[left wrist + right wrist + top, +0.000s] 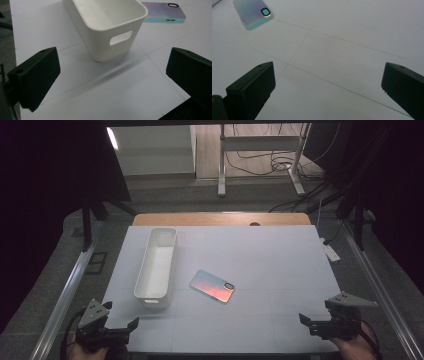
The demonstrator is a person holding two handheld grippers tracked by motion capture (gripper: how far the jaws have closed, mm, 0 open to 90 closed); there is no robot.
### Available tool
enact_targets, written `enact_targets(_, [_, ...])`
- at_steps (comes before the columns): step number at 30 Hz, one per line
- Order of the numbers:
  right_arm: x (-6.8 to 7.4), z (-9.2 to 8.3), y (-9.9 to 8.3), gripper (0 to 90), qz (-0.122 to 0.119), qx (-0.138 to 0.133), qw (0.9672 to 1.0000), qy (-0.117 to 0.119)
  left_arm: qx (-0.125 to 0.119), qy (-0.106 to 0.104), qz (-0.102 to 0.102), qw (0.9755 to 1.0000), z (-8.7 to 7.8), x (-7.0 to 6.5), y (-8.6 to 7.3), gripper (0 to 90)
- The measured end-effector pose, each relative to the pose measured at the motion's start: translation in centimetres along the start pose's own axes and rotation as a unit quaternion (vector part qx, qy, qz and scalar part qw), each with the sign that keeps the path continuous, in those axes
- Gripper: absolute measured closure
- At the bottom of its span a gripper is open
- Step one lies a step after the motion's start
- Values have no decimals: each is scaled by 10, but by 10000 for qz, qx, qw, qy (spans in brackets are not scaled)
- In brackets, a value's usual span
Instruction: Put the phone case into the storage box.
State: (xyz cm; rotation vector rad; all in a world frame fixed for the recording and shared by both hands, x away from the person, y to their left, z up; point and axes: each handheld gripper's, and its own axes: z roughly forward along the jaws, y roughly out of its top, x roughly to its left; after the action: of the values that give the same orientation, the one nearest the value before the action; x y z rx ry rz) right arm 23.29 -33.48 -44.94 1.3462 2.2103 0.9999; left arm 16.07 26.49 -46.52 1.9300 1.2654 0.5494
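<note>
Left claw (116, 330) and right claw (320, 322) seen at near edge of worktop (280, 270), both spread wide, nothing pinched. Phone case (212, 285) lies flat mid-worktop, camera cutout toward right, just right of white bin (156, 267), apart from it. Bin set lengthwise at left; nothing seen in bin. Risks judged: thin flat case hard to be pinched, likely to be pushed along smooth worktop; light bin may be knocked or tipped if struck by left claw.
</note>
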Motion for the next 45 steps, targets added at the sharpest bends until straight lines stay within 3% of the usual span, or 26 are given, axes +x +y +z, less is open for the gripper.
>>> enact_targets(5, [1,0,0,0,-37,11,10000,-21,-6,-143,-57,9999,-1,0,0,1])
enact_targets(24, [4,2,1,0,-165,94,9998,-10,44,-149,-76,9999,1,0,0,0])
enact_targets(40, [8,7,5,0,-432,291,9985,162,52,-148,-57,9999,1,0,0,0])
enact_targets(45, [9,9,10,0,-518,326,9973,400,51,-154,-48,9999,1,0,0,0])
